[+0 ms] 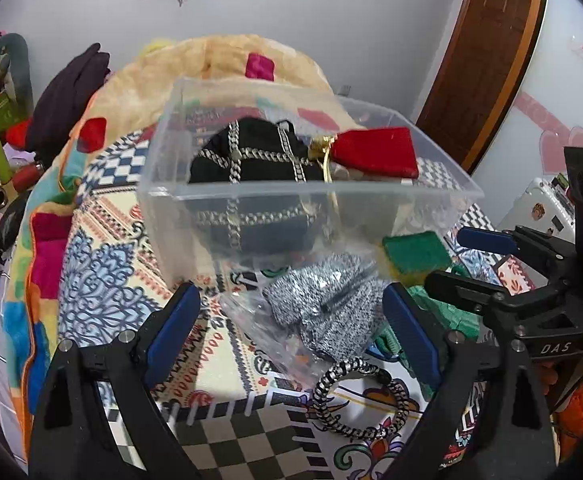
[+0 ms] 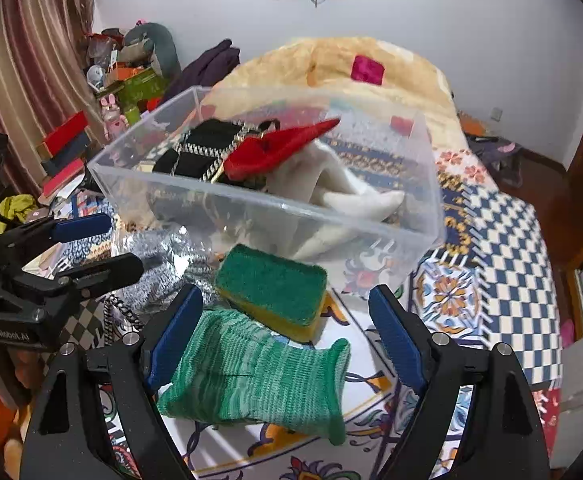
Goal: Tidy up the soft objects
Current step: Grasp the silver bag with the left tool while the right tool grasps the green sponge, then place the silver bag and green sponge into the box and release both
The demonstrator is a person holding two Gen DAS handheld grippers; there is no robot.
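Note:
A clear plastic bin [image 1: 251, 196] [image 2: 423, 208] stands on the patterned bedspread. It holds a black pouch with silver chain trim [image 1: 251, 152] [image 2: 199, 152], a red cloth piece [image 1: 375, 152] [image 2: 275, 148] and white socks [image 2: 347, 192]. My left gripper [image 1: 291, 320] is open around a grey speckled knit item in a clear plastic bag [image 1: 327, 304]. A black-and-white coiled hair tie [image 1: 355, 400] lies in front of it. My right gripper [image 2: 287, 332] is open around a green knit cloth [image 2: 259, 376], with a green-and-yellow sponge [image 2: 275, 284] [image 1: 415, 252] just beyond.
A beige blanket with coloured patches [image 1: 219, 60] [image 2: 331, 64] is heaped behind the bin. Cluttered boxes and toys [image 2: 127, 76] stand at the left by a striped curtain [image 2: 23, 60]. A brown door [image 1: 487, 52] is at the right.

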